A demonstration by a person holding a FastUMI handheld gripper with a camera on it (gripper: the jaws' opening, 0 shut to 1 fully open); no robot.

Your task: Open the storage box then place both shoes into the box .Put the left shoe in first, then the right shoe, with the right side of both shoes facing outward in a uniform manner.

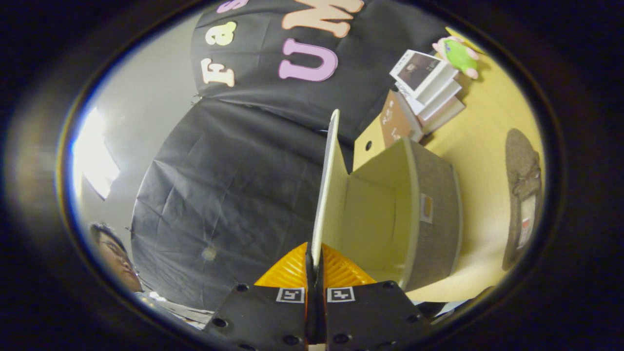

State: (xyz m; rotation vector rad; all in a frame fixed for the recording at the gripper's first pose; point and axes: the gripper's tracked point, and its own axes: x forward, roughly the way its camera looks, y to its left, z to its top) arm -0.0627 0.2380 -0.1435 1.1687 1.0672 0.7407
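Claw [315, 265] is pinching the lid [327, 195] edge, box [404, 214] gaping just ahead; thin grip risking lid slipping shut

Staged recording booth, home-style set: black cloth wall [234, 195] draped behind a yellow tabletop [487, 146] with stacked books [429, 83], a green plush toy [458, 54], a grey storage box [434, 219], a brown shoe [524, 190]; person [114, 258] seated at the side.
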